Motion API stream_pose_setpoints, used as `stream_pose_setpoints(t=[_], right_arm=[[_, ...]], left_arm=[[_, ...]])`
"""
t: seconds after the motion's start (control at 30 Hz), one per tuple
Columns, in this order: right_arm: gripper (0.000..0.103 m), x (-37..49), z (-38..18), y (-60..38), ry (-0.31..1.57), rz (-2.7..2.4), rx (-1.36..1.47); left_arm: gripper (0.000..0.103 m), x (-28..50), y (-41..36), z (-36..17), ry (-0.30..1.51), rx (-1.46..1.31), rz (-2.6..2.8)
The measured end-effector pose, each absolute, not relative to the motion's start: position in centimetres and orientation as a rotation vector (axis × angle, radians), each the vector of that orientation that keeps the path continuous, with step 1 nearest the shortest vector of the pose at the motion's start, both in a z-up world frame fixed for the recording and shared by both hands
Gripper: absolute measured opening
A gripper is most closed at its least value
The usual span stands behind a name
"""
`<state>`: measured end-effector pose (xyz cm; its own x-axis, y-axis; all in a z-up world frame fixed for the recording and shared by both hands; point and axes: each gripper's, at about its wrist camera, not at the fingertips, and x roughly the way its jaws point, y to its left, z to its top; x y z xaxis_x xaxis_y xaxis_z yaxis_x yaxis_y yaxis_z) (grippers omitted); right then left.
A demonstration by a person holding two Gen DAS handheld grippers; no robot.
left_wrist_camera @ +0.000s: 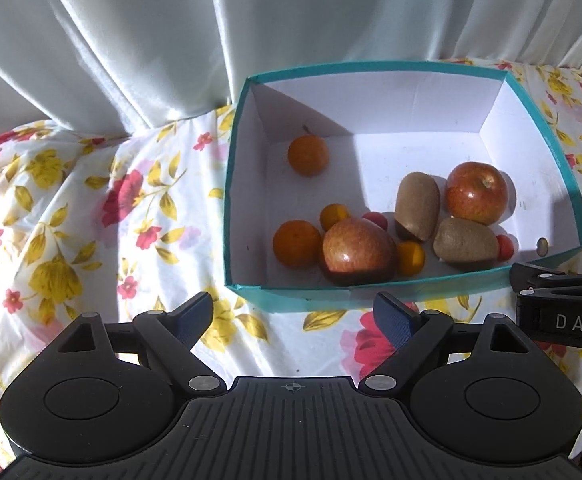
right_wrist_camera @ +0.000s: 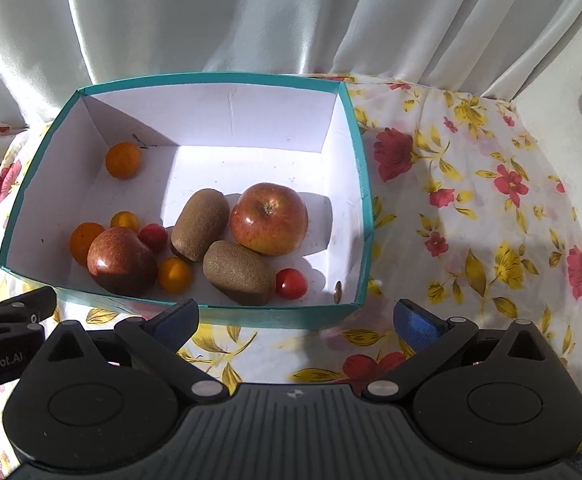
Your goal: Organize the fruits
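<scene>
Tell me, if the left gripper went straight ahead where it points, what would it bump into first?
Probably the flowered cloth, just before the teal box. The open left gripper points steeply down in front of that near wall, though depth is hard to judge.

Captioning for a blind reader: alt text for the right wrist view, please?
A teal box on a floral cloth holds two apples, two kiwis, oranges and small tomatoes. The right gripper hangs open and empty before it.
</scene>
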<state>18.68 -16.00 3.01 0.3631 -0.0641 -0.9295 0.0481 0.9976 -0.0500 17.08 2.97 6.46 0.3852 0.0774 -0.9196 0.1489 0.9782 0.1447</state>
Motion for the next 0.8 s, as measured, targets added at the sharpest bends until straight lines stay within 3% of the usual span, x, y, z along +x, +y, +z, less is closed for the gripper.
stream_pose_setpoints(t=[0.8], right_arm=[[0.103, 18.5, 1.4, -15.5, 1.258, -0.036, 0.008]], left_arm=[[0.091, 16.3, 3.1, 4.7, 1.204, 0.230, -0.050]])
